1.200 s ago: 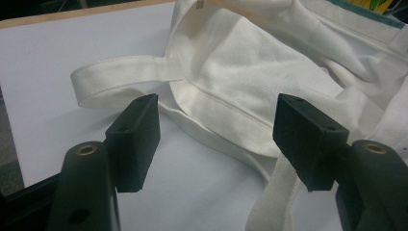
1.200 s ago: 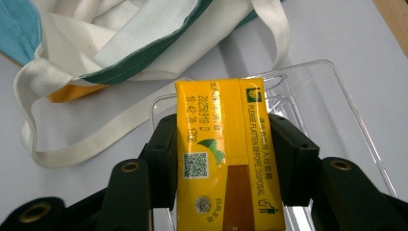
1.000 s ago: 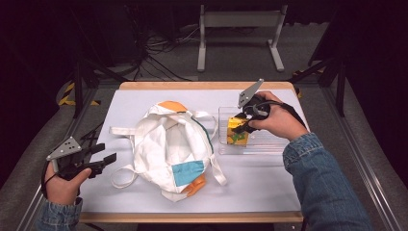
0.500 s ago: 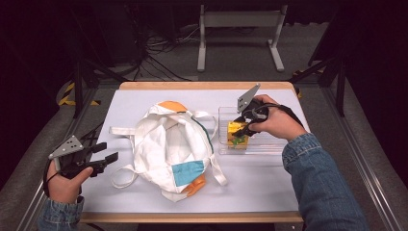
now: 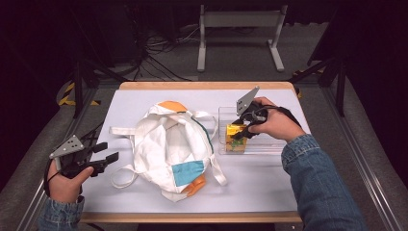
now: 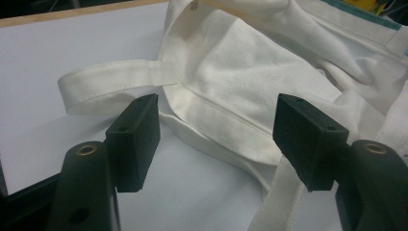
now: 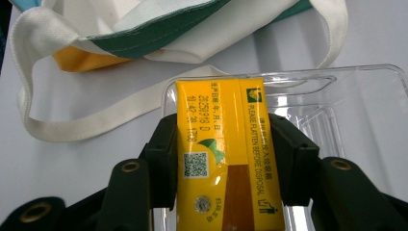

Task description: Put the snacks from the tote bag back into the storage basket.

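A yellow drink carton [image 7: 223, 154] stands in a clear plastic tray [image 7: 356, 110] and my right gripper [image 7: 223, 159] is shut on it, both pads pressed to its sides. From above, the same carton [image 5: 234, 133] sits at the left end of the tray [image 5: 264, 144], under my right gripper [image 5: 243, 131]. A white cloth tote bag [image 5: 166, 144] with green, blue and orange patches lies open in the middle of the table. My left gripper [image 5: 107, 153] stands open just left of the bag, its jaws on either side of a white strap [image 6: 202, 120] without touching it.
The white table top [image 5: 269, 187] has a wooden rim. The bag's looped handles [image 5: 122, 175] trail toward the front left. Behind the table are a metal stand [image 5: 238, 29] and cables on the floor.
The right hand has shifted slightly over the tray with the carton still in the jaws. The left gripper has kept still.
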Action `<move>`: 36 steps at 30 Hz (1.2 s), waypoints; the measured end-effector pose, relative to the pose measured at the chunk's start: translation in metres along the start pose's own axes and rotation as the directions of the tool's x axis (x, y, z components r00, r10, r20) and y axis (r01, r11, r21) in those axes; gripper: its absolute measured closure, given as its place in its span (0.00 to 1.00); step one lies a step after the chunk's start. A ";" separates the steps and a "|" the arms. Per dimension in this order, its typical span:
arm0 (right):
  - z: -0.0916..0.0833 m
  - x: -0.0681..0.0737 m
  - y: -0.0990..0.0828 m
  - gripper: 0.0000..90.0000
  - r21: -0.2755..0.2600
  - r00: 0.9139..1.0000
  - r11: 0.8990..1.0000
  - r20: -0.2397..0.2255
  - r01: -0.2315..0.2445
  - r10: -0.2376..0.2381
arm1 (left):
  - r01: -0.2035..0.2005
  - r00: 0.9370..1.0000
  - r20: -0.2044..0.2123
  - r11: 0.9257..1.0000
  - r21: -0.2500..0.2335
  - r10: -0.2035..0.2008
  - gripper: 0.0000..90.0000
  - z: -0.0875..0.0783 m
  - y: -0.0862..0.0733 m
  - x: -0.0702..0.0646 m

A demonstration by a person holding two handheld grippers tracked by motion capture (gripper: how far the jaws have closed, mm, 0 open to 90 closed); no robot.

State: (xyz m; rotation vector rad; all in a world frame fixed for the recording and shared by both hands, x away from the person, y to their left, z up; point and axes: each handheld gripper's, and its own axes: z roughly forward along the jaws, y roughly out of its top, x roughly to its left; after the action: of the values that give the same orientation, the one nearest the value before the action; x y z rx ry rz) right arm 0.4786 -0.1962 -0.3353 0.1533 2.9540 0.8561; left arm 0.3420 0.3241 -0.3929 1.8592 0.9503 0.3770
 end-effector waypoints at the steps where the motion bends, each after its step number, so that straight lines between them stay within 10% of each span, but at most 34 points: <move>1: 0.001 0.000 0.000 0.56 -0.003 1.000 1.000 -0.004 0.007 -0.007 | -0.001 1.000 0.001 1.000 -0.001 0.001 0.38 0.000 0.000 0.000; 21: 0.000 -0.002 -0.009 0.51 -0.048 0.999 0.999 -0.047 -0.009 0.007 | -0.005 1.000 0.007 1.000 -0.001 0.005 0.38 0.004 0.003 0.000; 29: -0.018 0.006 -0.008 0.30 -0.133 0.994 0.988 0.056 -0.082 0.090 | -0.002 1.000 0.008 1.000 0.003 0.002 0.38 0.005 0.002 0.000; 36: -0.055 0.025 -0.006 0.25 -0.254 0.970 0.958 0.163 -0.137 0.182 | -0.003 1.000 0.008 1.000 0.003 0.003 0.38 0.005 0.001 -0.001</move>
State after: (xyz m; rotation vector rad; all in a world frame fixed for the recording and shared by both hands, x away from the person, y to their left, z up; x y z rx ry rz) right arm 0.4482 -0.2272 -0.2929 0.4381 2.6673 1.1446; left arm 0.3450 0.3204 -0.3944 1.8639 0.9429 0.3697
